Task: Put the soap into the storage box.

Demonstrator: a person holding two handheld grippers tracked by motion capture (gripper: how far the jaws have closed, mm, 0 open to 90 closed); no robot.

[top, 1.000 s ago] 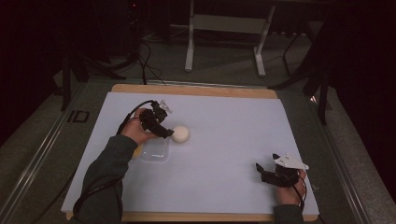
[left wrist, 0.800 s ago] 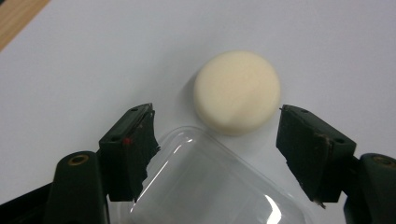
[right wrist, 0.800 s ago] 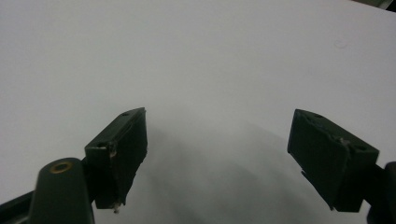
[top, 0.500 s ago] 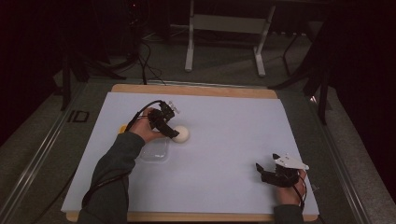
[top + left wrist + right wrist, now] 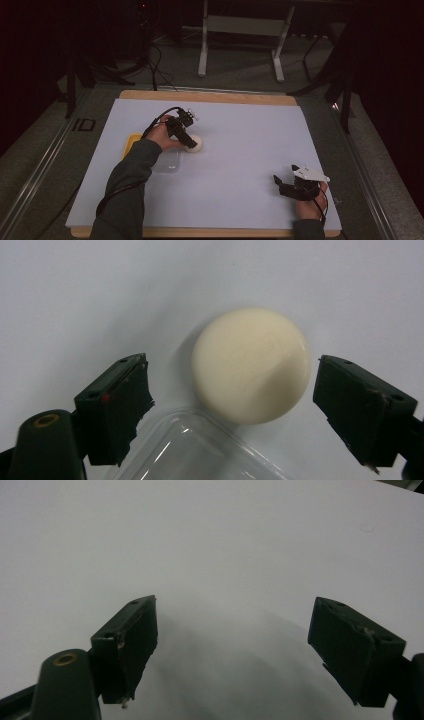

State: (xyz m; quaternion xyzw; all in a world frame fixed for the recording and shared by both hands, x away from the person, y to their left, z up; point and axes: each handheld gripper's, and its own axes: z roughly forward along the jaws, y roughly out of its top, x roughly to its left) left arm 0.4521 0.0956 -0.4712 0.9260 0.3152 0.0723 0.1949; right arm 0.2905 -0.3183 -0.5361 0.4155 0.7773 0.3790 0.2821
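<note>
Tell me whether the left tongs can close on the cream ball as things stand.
Probably yes. The left tongs are open with the cream ball between the jaws, neither touching it. The clear container sits just beside it, near the jaws, and might get nudged.

Clear container (image 5: 200,455) crowds soap (image 5: 250,365) near side (touching?) — white mat (image 5: 250,130) beyond open.

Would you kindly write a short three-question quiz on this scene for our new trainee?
1. True or false: the left gripper is shut on the cream ball.
2. What lies just below the ball in the left gripper view? A) clear container B) metal spoon C) red cup
3. Fill in: the right gripper is open above the bare white ____.

Key: 1 false, its jaws stand apart on either side of the ball; 2 A; 3 sheet.
</note>
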